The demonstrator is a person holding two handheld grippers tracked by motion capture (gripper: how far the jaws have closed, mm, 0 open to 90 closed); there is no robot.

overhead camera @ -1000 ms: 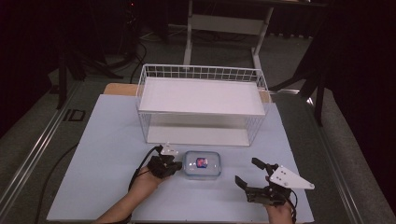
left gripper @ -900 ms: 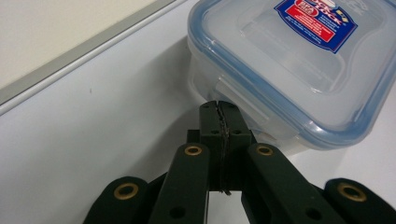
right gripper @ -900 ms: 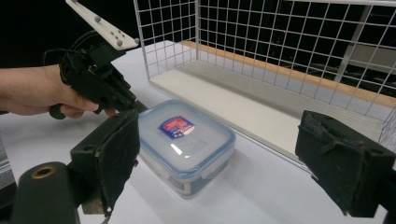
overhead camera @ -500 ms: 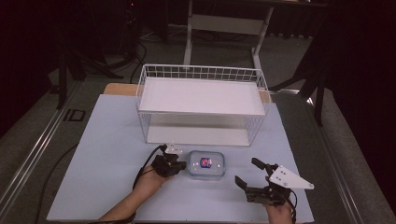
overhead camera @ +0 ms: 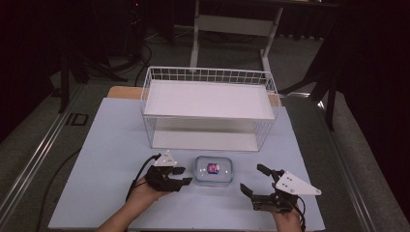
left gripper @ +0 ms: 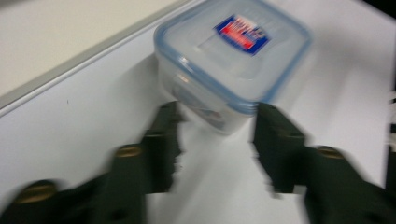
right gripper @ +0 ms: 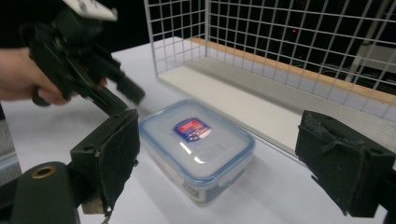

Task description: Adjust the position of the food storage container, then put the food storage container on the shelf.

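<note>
The lidded container (overhead camera: 214,170) sits on the table (overhead camera: 111,145) just in front of the wire rack (overhead camera: 208,101). The left gripper (overhead camera: 186,176) (jaws just opened, nothing clamped) should straddle a corner squarely; the right gripper (overhead camera: 254,180) waits wide apart

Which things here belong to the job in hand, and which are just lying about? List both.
In the job:
- lidded plastic container
- left gripper, jaws just opened, close to the container but clear of it
- right gripper, jaws open, container ahead of them

Just there:
- white wire shelf rack
- pale table mat
- desk frame behind the table
</note>
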